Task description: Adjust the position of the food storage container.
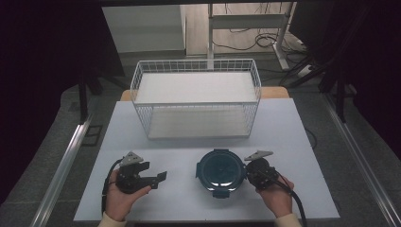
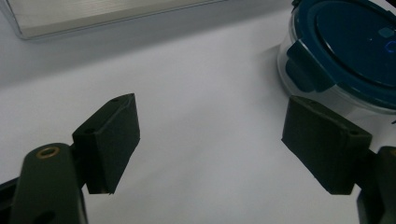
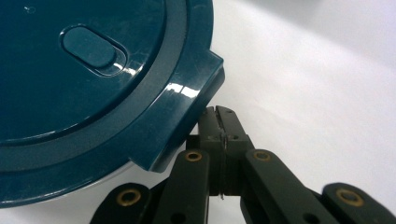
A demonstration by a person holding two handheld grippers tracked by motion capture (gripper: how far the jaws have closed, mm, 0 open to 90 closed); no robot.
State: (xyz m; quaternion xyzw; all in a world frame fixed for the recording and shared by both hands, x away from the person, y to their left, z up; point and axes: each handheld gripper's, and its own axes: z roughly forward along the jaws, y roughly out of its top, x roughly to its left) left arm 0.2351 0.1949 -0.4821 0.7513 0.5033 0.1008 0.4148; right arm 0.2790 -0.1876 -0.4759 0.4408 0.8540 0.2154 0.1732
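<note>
A: Where does the container (image 1: 221, 172) sit?

B: On the near half of the white table (image 1: 293, 142), a little right of centre. It is round, with a dark blue lid (image 3: 93, 70) and clear walls under it, and the lid is on, a latch tab (image 2: 306, 70) folded down at its side.

A: How would it handle?

B: Stiff and smooth, I judge (the lid is glossy, so pads may slide on it). Whether the walls are glass or plastic I cannot tell, nor whether anything is inside, so treat it as breakable. The latch tabs or the rim under the lid look like the firmest places to take hold.

A: And the grippers?

B: The right gripper (image 3: 219, 122) has its jaws pressed together with nothing between them, its tip right at the lid's right edge beside a tab. The left gripper (image 2: 210, 144) has its jaws wide apart over bare table, left of the container and apart from it.

A: Farther out?

B: A white wire basket (image 1: 196, 97) stands at the far side, well apart.
</note>
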